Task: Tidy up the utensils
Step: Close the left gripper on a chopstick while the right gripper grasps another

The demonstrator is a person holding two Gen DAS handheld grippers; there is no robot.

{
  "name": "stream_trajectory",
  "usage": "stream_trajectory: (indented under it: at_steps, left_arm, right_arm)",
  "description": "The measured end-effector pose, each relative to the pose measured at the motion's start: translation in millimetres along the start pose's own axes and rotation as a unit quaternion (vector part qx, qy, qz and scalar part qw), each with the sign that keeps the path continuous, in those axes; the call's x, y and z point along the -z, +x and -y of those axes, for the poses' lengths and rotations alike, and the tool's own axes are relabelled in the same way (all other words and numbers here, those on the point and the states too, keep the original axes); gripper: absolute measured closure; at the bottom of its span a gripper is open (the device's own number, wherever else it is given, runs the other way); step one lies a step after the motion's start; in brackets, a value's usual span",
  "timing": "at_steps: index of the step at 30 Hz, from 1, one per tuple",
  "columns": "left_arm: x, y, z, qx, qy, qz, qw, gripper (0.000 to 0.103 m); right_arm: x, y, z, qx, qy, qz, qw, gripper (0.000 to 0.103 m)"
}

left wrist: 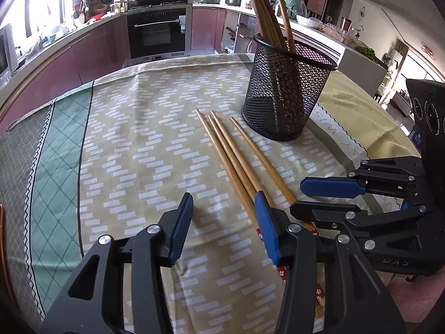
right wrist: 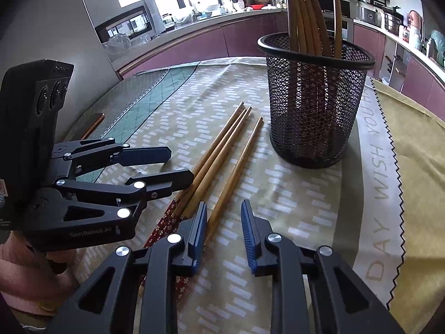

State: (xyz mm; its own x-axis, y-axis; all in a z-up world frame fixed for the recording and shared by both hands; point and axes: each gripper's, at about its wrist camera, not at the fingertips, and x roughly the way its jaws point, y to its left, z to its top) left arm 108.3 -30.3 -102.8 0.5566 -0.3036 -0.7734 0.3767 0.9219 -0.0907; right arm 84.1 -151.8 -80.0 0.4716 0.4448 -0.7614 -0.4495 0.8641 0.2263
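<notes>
**Four chopsticks down, the rest already in the cup**

You're looking at four loose wooden chopsticks lying flat on the worktop, tips pointing toward the black mesh holder, which is standing upright just beyond them. Three are bunched side by side, so close I can't tell whether they're touching, and the fourth is sitting slightly off on the holder's side. Their patterned red handle ends are pointing back at you, which looks handy: it's giving you the thick end to grab.

The holder is already carrying a bunch of chopsticks, leaning against its rim with thin ends up, so my guess is you're partway through the sorting.

Your right gripper is hovering low over the handle ends with its fingers spread and gripping nothing. The lone fourth stick is running under its left finger rather than cleanly into the gap, so I'd nudge over before closing.

Your left gripper is sitting right beside it, fingers also spread wide and empty, with bare tablecloth between them and the bundle passing under its right finger. The two grippers are crowding each other, so watch for a bump.
</notes>
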Motion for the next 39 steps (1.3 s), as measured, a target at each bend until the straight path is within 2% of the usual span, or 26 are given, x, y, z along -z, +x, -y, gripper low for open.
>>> stream_trajectory:
  at_steps: [6,14,21,31,39]
  left_arm:
    - [0,0,-2,-0.001,0.002,-0.004,1.0000,0.060]
    - [3,-3,-4,0.003,0.002,-0.009,1.0000,0.071]
    - [-5,4,-1,-0.010,0.007,-0.014,0.9998,0.070]
    - [-18,16,-5,-0.019,-0.009,-0.012,0.9997,0.090]
    - [-14,11,-11,-0.013,-0.046,-0.005,0.9988,0.095]
  right_arm:
    - [1,-1,3,0.000,0.001,-0.001,1.000,0.082]
    - [1,-2,6,0.005,0.003,-0.001,1.000,0.086]
    - [-4,2,4,0.014,0.001,-0.002,1.000,0.086]
    - [-9,8,7,0.016,0.011,0.005,1.000,0.089]
    - [-8,5,21,-0.002,0.042,0.008,0.999,0.097]
